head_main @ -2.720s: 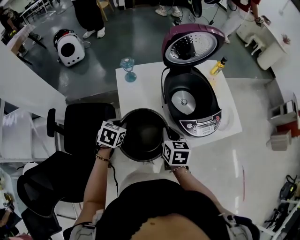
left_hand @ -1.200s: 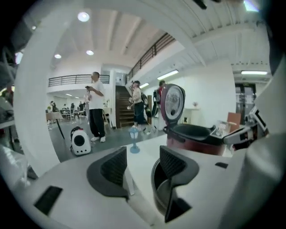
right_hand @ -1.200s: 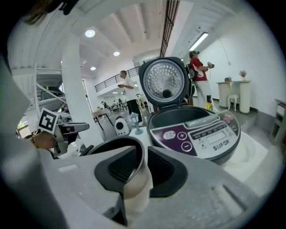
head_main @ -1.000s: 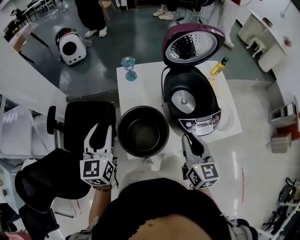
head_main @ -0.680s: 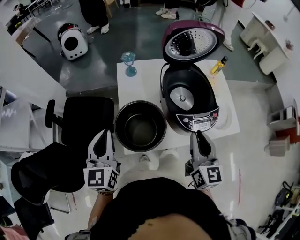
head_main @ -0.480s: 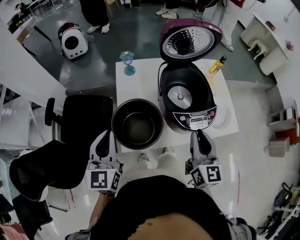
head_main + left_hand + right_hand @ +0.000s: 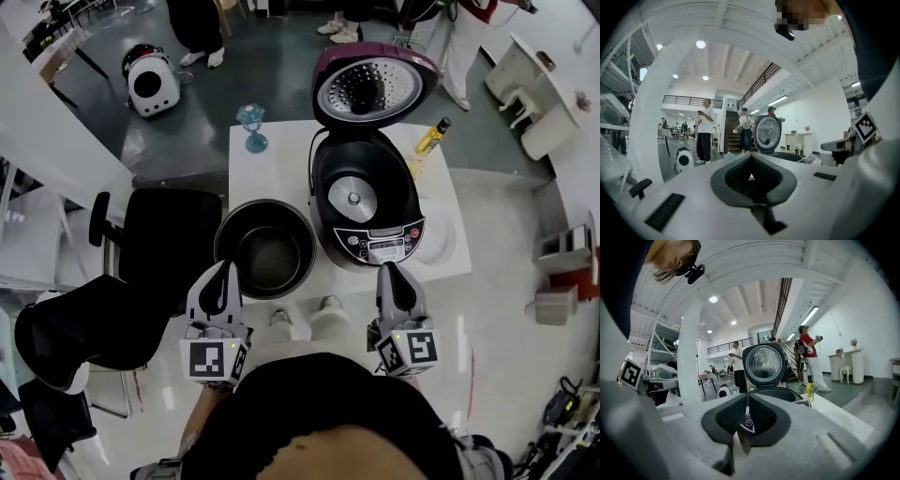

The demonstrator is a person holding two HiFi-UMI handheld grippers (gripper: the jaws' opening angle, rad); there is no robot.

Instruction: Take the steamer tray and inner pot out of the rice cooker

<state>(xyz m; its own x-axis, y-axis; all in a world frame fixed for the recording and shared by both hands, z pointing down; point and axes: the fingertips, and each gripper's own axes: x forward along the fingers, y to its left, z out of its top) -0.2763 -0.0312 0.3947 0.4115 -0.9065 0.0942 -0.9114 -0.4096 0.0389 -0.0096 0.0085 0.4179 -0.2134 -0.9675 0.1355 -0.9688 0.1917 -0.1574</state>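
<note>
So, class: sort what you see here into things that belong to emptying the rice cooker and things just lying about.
Job: rice cooker, lid open; inner pot, out on the table.
Lying about: blue glass, yellow bottle, black chair.

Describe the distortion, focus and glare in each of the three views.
Head view: sharp, evenly lit, edges bowed, sheen on the pale floor. Left gripper view: strong fisheye, left gripper close and soft, background sharp. Right gripper view: same fisheye, bright ceiling lamps, rice cooker crisp.
</note>
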